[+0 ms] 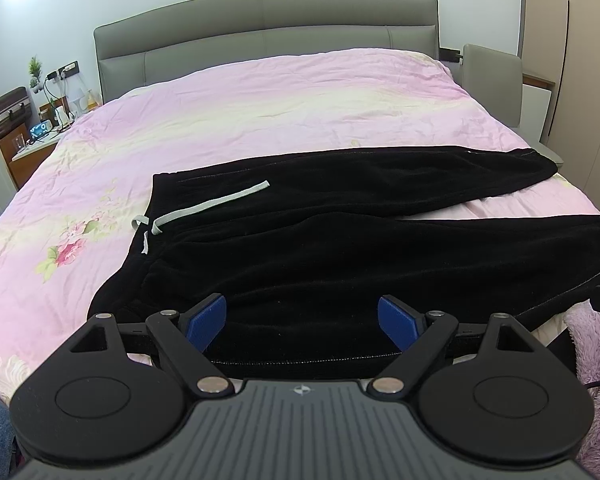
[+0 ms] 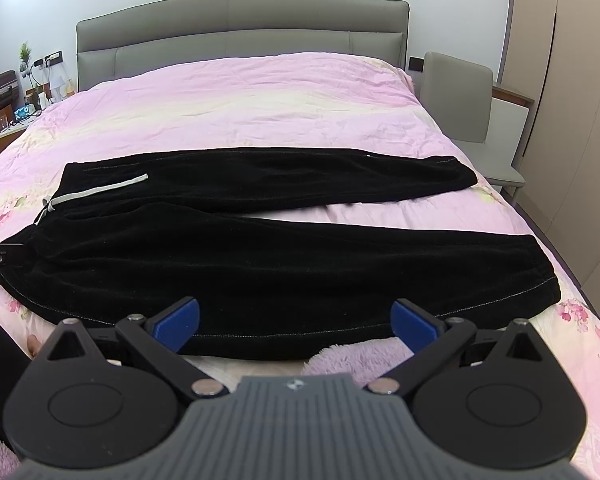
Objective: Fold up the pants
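Bed (image 1: 260, 96): pink floral quilt, wrinkled. Grey headboard (image 1: 266, 24) at its far end. Left of headboard: nightstand (image 1: 36, 146) with clutter, small plant (image 1: 35, 70), wall sockets (image 1: 66, 69). Right of headboard: grey padded chair (image 1: 492, 80), wardrobe (image 1: 588, 60). Near edge of bed: lilac fleece (image 2: 352, 356).

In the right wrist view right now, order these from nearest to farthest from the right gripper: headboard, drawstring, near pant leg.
From the right gripper:
1. Near pant leg, just ahead of the open jaws.
2. Drawstring, far left, at the waistband.
3. Headboard, at the bed's far end.
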Tool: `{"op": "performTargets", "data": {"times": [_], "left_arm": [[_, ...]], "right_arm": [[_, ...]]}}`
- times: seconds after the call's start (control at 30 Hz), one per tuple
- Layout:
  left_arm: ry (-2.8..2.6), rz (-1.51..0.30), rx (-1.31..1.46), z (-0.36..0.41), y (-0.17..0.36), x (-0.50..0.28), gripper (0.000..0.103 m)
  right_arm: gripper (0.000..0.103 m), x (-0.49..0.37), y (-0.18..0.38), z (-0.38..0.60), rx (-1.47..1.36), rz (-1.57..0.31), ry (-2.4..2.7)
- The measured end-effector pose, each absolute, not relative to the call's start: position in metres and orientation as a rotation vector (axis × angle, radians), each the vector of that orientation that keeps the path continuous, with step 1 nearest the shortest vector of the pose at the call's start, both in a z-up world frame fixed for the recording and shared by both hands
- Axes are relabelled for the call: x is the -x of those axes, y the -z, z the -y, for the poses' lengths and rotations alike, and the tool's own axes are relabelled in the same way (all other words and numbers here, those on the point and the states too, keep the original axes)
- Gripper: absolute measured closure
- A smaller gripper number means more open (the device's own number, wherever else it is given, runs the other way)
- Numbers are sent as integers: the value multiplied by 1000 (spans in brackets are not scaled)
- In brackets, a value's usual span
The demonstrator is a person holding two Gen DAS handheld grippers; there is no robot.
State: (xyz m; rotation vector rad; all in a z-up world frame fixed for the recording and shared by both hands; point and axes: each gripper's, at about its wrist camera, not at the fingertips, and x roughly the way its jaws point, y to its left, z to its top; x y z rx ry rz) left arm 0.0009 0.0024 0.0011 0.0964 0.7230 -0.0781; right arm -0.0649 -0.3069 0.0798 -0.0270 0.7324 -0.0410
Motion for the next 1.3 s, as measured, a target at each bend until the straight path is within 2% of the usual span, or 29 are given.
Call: {"op": "performTargets", "data": {"times": [1.3], "left_arm": [[79,-720,-91,-4,-2,0,3]], "right_arm": [[5,61,-81,307,21,-747,41]]}}
